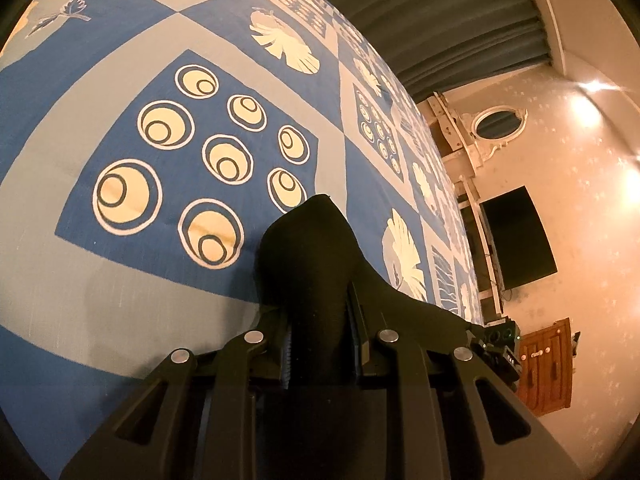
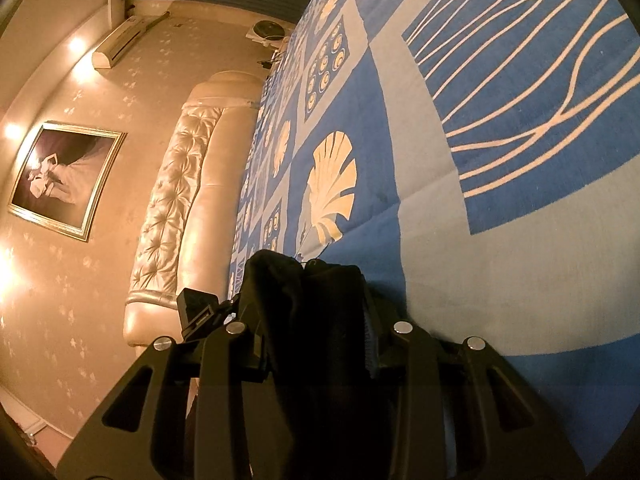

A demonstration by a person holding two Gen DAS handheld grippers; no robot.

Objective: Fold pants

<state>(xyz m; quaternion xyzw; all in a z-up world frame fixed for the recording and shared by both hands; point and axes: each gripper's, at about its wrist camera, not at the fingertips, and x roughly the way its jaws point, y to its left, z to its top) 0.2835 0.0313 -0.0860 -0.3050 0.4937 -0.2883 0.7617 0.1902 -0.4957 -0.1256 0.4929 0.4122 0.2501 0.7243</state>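
Observation:
Black pants (image 1: 308,256) bunch up between the fingers of my left gripper (image 1: 320,320), which is shut on the cloth above the blue patterned bedspread (image 1: 120,272). A fold of the fabric sticks out past the fingertips and drapes to the right. In the right wrist view another part of the black pants (image 2: 304,300) is pinched by my right gripper (image 2: 316,320), shut on a thick wad of it. The fingertips of both grippers are hidden by the cloth. The bedspread (image 2: 480,280) lies flat below.
A padded cream headboard (image 2: 192,200) borders the bed at the left of the right wrist view, with a framed picture (image 2: 64,180) on the wall. In the left wrist view a dark screen (image 1: 516,236), a white mirror stand (image 1: 480,136) and a wooden cabinet (image 1: 548,368) stand past the bed's edge.

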